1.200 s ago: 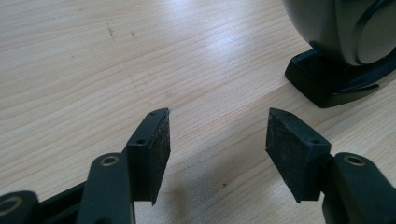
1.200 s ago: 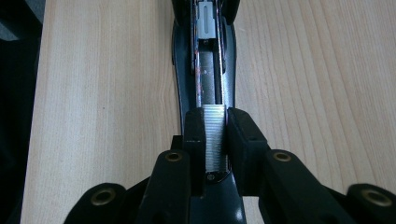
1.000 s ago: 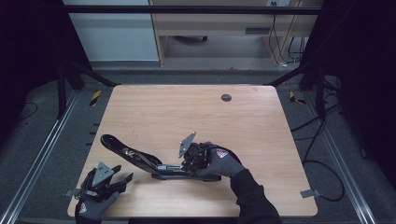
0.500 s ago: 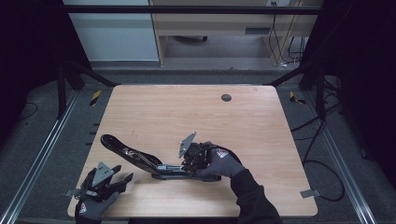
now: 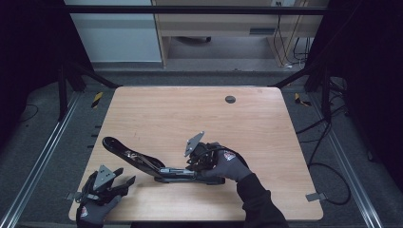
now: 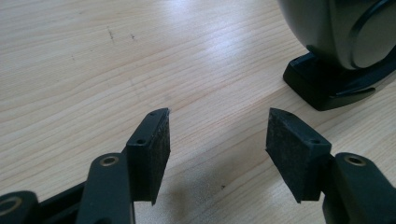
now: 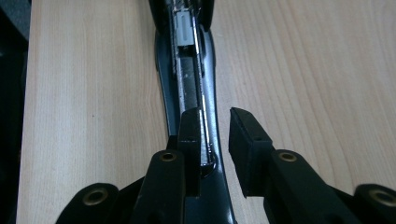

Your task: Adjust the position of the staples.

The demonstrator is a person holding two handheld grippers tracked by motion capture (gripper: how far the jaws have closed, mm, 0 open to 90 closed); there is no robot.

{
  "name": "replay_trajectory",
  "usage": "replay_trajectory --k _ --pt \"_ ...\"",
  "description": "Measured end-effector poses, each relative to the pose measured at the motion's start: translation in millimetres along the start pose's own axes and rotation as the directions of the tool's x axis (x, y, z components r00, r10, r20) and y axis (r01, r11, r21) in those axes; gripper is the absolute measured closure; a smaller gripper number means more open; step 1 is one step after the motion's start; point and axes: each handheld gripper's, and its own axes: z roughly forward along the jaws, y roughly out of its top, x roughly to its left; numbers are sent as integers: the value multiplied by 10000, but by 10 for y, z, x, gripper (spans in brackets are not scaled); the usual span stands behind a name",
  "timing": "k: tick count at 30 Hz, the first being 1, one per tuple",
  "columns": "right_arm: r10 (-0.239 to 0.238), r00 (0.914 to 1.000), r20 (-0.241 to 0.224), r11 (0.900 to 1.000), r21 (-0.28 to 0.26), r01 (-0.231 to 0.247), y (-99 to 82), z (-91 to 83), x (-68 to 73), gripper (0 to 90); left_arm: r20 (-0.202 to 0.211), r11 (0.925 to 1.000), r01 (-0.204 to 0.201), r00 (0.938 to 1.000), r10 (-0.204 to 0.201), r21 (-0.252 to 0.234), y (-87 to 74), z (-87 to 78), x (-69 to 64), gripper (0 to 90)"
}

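Observation:
A long black stapler [image 5: 142,161] lies swung open on the wooden table [image 5: 199,118], its arm reaching toward the left. My right gripper [image 5: 192,167] sits low over its base end. In the right gripper view the jaws [image 7: 215,126] straddle the metal staple channel [image 7: 187,70]; they have just been opening. The left pad lies beside the channel's rim and the right pad stands apart from it. My left gripper [image 5: 124,176] rests near the front left corner, and its wide-open jaws [image 6: 217,135] hold nothing. The stapler's rounded end [image 6: 336,46] is just ahead to the right.
A small dark grommet [image 5: 230,99] sits at the table's back middle. Metal frame rails [image 5: 43,156] run along both sides, and cables [image 5: 328,166] lie on the floor to the right. A cabinet stands beyond the far edge.

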Motion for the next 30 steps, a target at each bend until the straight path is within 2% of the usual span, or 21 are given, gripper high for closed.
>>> replay_trajectory --k 4,7,9,12,15,17,19,20,21,22,23,25,26,28,30 --pt "594 9976 344 9978 -299 -584 -50 -79 -14 715 52 10000 33 10000 -33 -73 7 -10 -3 394" --pt "1055 9925 623 9934 -515 -1024 -110 -133 -18 701 141 9998 48 9999 -45 -199 16 -20 -9 393" --pt "1419 9869 764 9884 -658 -1370 -159 -181 -22 671 154 9997 15 9999 -11 -244 21 -25 -15 392" --pt "2013 9720 1212 9750 -1202 -1870 -265 -263 -17 658 208 9995 48 9998 -41 -311 29 -29 -24 391" --pt "2644 9498 1674 9571 -1665 -2371 -374 -335 -5 636 332 9991 137 9994 -124 -402 33 -33 -29 389" --pt "3081 9316 1927 9429 -1925 -2720 -452 -371 -4 615 394 9988 127 9992 -109 -465 41 -39 -30 388" --pt "3523 9082 2261 9265 -2213 -3043 -531 -406 5 604 439 9986 134 9990 -111 -508 49 -47 -36 387" --pt "3692 8998 2325 9188 -2371 -3157 -574 -429 12 603 442 9985 92 9990 -68 -541 53 -53 -36 386" --pt "3843 8905 2437 9107 -2586 -3222 -618 -449 17 588 468 9982 114 9989 -86 -597 59 -59 -39 385" --pt "4031 8775 2600 9024 -2728 -3336 -666 -476 28 583 494 9979 156 9987 -125 -624 62 -63 -43 384" --pt "4080 8722 2698 8996 -2820 -3336 -698 -494 35 578 522 9976 202 9985 -167 -668 66 -70 -46 383" --pt "4442 8480 2892 8813 -3116 -3553 -778 -539 54 563 611 9967 225 9980 -177 -786 76 -81 -41 380" --pt "4543 8397 2975 8754 -3241 -3588 -821 -563 63 558 659 9961 298 9975 -243 -835 79 -85 -44 380" --pt "4861 8150 3153 8582 -3484 -3771 -896 -602 87 549 714 9951 348 9970 -282 -930 90 -97 -51 377" --pt "5044 8014 3214 8452 -3736 -3821 -969 -630 116 534 765 9934 436 9964 -356 -1060 103 -114 -61 375"
